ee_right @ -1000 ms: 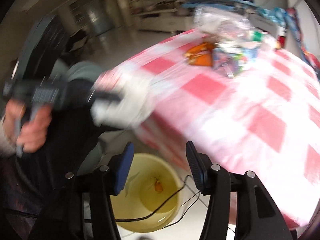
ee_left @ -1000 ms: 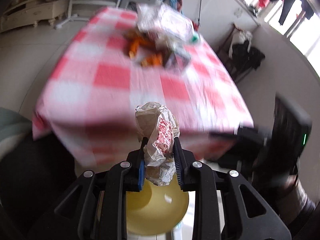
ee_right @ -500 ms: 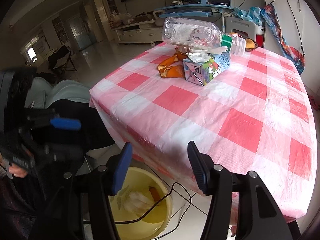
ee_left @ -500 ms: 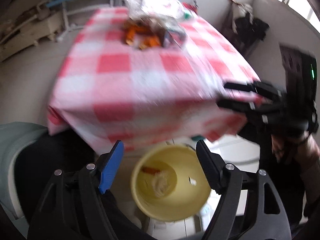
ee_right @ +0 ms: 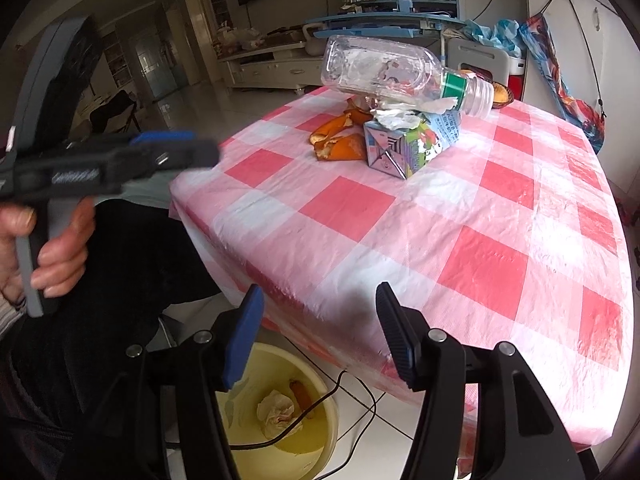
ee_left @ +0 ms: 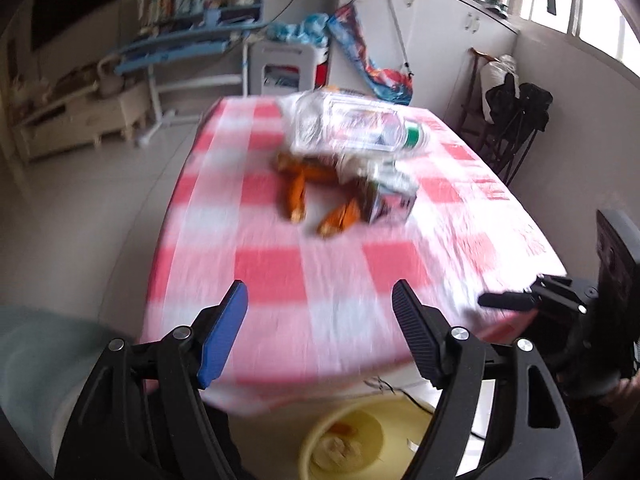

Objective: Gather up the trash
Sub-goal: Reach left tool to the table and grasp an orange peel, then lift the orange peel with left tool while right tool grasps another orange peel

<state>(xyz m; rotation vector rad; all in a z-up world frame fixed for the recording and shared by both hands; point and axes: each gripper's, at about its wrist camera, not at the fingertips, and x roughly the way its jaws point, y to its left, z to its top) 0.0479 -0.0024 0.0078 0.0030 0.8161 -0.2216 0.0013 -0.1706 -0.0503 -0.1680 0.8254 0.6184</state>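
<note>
**Tongs empty over the bin, trash heap across the table**

Tongs on our left side, the left gripper (ee_left: 318,308), stand wide apart with nothing between them; our left hand (ee_right: 44,240) grips the handle, seen at the far left of the right wrist view. Below and just ahead of those tongs sits the yellow bin (ee_left: 360,436), holding a crumpled paper wad (ee_right: 276,408) and a strip of orange peel (ee_right: 301,392). A black cable (ee_right: 344,396) runs over the bin's rim and across the tiled floor (ee_right: 380,420).

Ahead of both tongs the table's checked cloth (ee_right: 460,216) hangs over the near edge, and that edge lies between the tongs and the remaining trash. Well beyond the tips, near the far side, we see the heap: orange peels (ee_right: 334,138) on its left, a printed carton (ee_right: 408,144) just beside them with crumpled tissue (ee_right: 400,114) on top, and a clear plastic bottle (ee_right: 396,72) lying tilted across the carton, neck to the right. In the left wrist view the heap is blurred.

Our right gripper (ee_right: 318,312) hangs over the table's near corner, jaws parted and bare. Beyond the table, to the right, a colourful bag (ee_right: 560,80) leans on a white cabinet (ee_right: 560,8).
</note>
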